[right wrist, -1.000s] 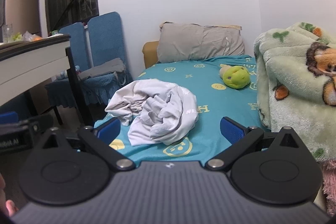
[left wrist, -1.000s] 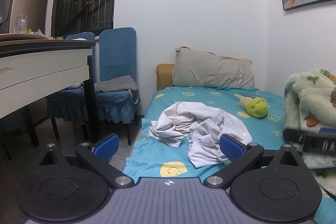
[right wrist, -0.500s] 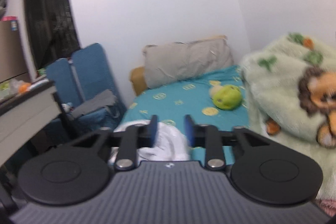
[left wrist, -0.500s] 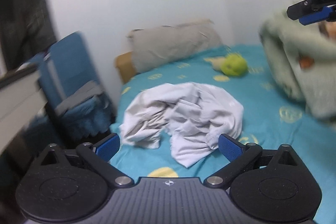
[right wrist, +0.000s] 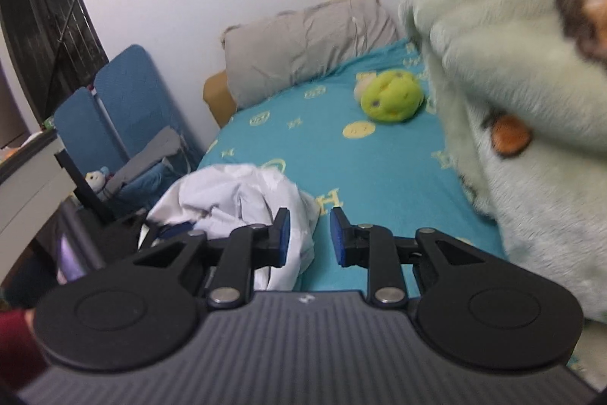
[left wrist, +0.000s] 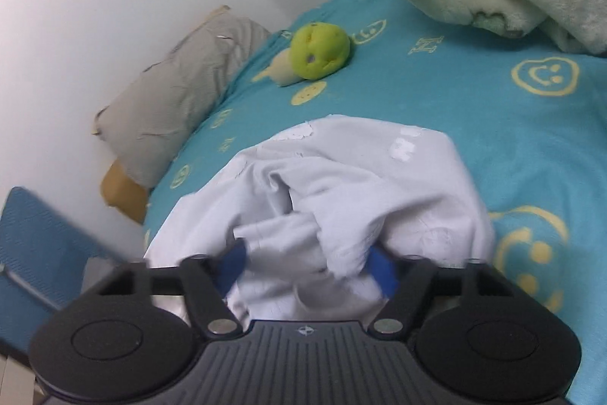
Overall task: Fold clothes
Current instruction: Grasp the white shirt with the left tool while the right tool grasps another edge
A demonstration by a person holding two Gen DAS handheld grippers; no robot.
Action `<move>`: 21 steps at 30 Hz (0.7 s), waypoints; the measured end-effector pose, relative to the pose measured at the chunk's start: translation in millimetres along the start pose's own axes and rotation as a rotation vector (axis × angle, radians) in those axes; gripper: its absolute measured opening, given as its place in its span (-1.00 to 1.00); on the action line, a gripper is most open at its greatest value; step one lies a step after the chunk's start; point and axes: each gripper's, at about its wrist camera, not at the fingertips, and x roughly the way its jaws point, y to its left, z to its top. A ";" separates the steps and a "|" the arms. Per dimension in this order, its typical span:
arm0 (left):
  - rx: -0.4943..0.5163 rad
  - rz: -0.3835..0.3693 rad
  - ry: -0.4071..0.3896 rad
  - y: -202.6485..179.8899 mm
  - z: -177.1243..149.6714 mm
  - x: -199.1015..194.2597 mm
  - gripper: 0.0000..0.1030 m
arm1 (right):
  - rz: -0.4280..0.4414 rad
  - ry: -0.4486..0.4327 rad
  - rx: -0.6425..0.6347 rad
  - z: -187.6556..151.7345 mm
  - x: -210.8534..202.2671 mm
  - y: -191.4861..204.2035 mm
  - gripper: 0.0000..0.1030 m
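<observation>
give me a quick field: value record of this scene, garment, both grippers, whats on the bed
garment: crumpled white garment, unfolded, near the bed's foot edge
left hand-held gripper: open, fingers either side of a bunch of the garment, not closed on it
right hand-held gripper: narrow gap between fingers, holding nothing, beside the garment
bed: teal sheet with yellow smiley prints
pillow: grey pillow against the wall
toy: green plush toy near the pillow
blanket: pale green fleece blanket heaped on the right side
</observation>
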 end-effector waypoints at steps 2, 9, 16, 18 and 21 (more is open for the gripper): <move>-0.065 -0.037 -0.023 19.6 6.9 8.0 -0.67 | 0.005 0.024 0.021 -2.5 10.9 -4.6 -0.48; -0.302 -0.046 -0.187 85.7 49.0 -35.7 -0.87 | 0.038 0.030 0.026 -10.4 23.0 -2.1 -0.48; -0.476 0.047 -0.356 132.2 97.1 -138.2 -0.89 | 0.083 -0.047 -0.046 -11.4 6.2 15.8 -0.48; -0.495 0.075 -0.382 138.5 110.3 -166.9 -0.89 | 0.100 -0.075 -0.062 -9.5 -1.6 21.4 -0.48; -0.498 0.111 -0.407 141.0 130.8 -205.0 -0.89 | 0.149 -0.129 -0.080 -7.1 -20.6 29.1 -0.48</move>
